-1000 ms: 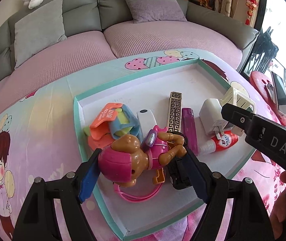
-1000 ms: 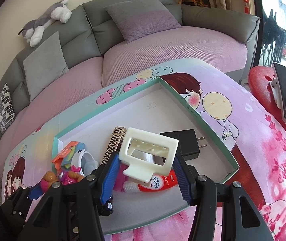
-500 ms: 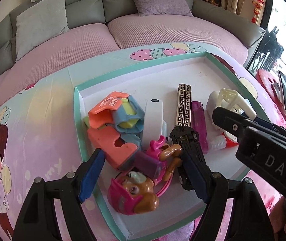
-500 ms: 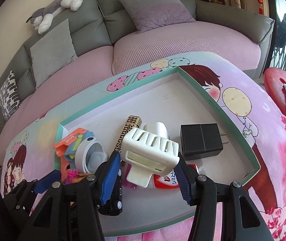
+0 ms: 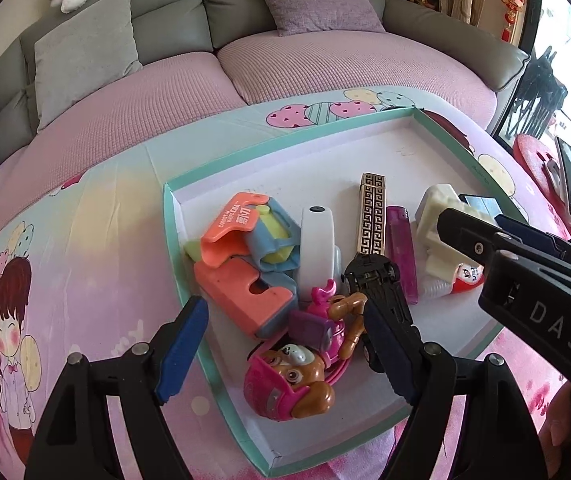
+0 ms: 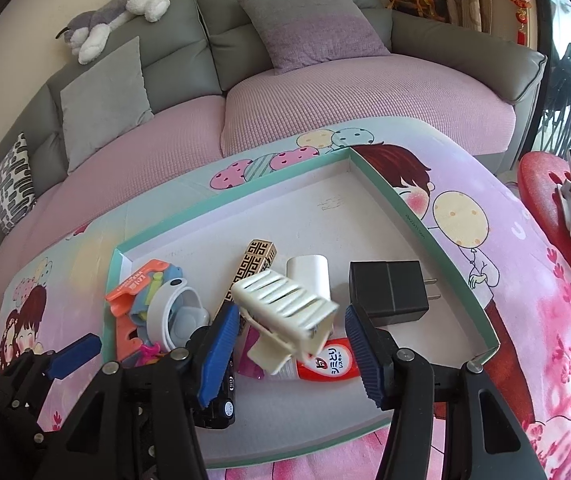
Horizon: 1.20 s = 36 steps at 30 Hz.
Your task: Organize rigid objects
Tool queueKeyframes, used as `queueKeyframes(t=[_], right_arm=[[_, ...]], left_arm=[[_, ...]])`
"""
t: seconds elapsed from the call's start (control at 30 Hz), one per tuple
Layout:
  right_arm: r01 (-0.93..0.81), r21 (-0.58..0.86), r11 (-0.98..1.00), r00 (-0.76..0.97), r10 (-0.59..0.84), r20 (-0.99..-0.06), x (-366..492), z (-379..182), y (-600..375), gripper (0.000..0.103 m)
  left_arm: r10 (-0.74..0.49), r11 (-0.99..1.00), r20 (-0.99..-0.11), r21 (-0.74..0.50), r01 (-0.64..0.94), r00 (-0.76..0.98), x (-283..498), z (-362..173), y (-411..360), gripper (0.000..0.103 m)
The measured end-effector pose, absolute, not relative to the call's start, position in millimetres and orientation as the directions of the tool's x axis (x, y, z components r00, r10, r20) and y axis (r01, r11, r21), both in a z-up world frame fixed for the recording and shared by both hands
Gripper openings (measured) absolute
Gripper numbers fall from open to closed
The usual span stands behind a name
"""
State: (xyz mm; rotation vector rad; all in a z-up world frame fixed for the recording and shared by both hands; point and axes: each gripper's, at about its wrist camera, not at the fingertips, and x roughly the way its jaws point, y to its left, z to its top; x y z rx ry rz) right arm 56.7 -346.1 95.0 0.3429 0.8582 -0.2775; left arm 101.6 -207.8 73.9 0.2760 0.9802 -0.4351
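Observation:
A shallow teal-rimmed tray [image 5: 170, 216] [image 6: 417, 216] holds the objects. My left gripper [image 5: 285, 344] is open and empty above a pink and brown dog toy [image 5: 289, 380] that lies at the tray's near edge. My right gripper [image 6: 291, 344] is open; a cream hair claw clip [image 6: 285, 312] lies tilted between its jaws, resting on a red and white tube [image 6: 327, 364]. The clip also shows in the left wrist view [image 5: 441, 228].
In the tray lie orange and blue clips [image 5: 241, 236], a white band [image 5: 317, 248], a gold patterned bar [image 5: 371, 220], a purple lighter [image 5: 401, 252], a black toy car [image 5: 381, 288], a white plug [image 6: 309, 272] and a black charger [image 6: 389, 292]. A sofa [image 6: 325, 92] stands behind.
My left gripper opened and dropped the dog toy into the tray. My right gripper opened and the hair clip tipped down onto the tube.

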Motion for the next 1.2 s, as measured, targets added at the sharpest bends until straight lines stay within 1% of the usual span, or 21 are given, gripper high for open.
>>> queueKeyframes(t=[0.13,0.33,0.57,0.67,0.73,0.77,0.8,0.87,0.9,0.97,1.03,1.13,1.17,1.2], right_arm=[[0.378,0.18,0.908,0.629,-0.109,-0.77,55.1,97.8,-346.3,0.062],[0.384,0.166,0.908,0.621,-0.121,-0.775,56.1,97.1,-345.0,0.063],[0.382,0.157,0.911,0.614,-0.123,-0.78,58.0,95.4,-343.9,0.064],[0.38,0.151,0.913,0.609,-0.124,-0.783,59.1,94.2,-343.1,0.07],[0.377,0.144,0.915,0.606,-0.126,-0.786,60.2,93.4,-342.2,0.071],[0.374,0.141,0.917,0.604,-0.126,-0.787,60.7,92.8,-341.3,0.072],[0.372,0.137,0.918,0.602,-0.126,-0.789,61.5,92.1,-340.7,0.074],[0.367,0.129,0.921,0.599,-0.128,-0.79,62.7,90.9,-339.1,0.085],[0.364,0.125,0.923,0.6,-0.13,-0.79,63.2,90.8,-338.2,0.087],[0.362,0.109,0.926,0.601,-0.142,-0.787,63.8,90.9,-336.3,0.096],[0.358,0.098,0.929,0.602,-0.15,-0.784,64.3,91.1,-334.5,0.103],[0.352,0.092,0.931,0.607,-0.153,-0.78,65.0,91.4,-332.2,0.103],[0.351,0.089,0.932,0.609,-0.155,-0.778,65.1,91.5,-331.1,0.103],[0.35,0.086,0.933,0.609,-0.157,-0.777,65.4,91.6,-330.2,0.103]], left_arm=[[-0.244,0.893,-0.836,0.003,0.449,0.491,104.0,81.3,-196.7,0.081],[-0.234,0.915,-0.831,-0.013,0.403,0.505,110.9,86.0,-178.2,0.081],[-0.204,0.957,-0.808,-0.045,0.287,0.553,121.6,94.8,-143.5,0.081],[-0.172,0.971,-0.805,-0.042,0.234,0.568,125.6,94.8,-129.5,0.081],[-0.156,0.978,-0.806,-0.046,0.203,0.571,128.5,93.4,-121.6,0.082],[-0.15,0.981,-0.806,-0.048,0.189,0.573,130.1,93.0,-117.9,0.083],[-0.143,0.983,-0.805,-0.049,0.176,0.575,131.3,92.5,-114.6,0.087],[-0.12,0.989,-0.801,-0.047,0.138,0.586,133.1,91.7,-107.6,0.089],[-0.108,0.992,-0.8,-0.049,0.115,0.59,134.5,91.0,-104.0,0.089],[-0.096,0.995,-0.797,-0.06,0.081,0.597,136.5,88.7,-96.9,0.089],[-0.086,0.996,-0.797,-0.066,0.055,0.598,138.3,85.9,-91.1,0.089],[-0.064,0.998,-0.798,-0.053,0.036,0.599,140.3,80.5,-86.9,0.09],[-0.059,0.998,-0.8,-0.048,0.035,0.597,140.9,78.5,-86.2,0.093],[-0.057,0.998,-0.802,-0.046,0.034,0.594,141.5,76.3,-85.7,0.1]])
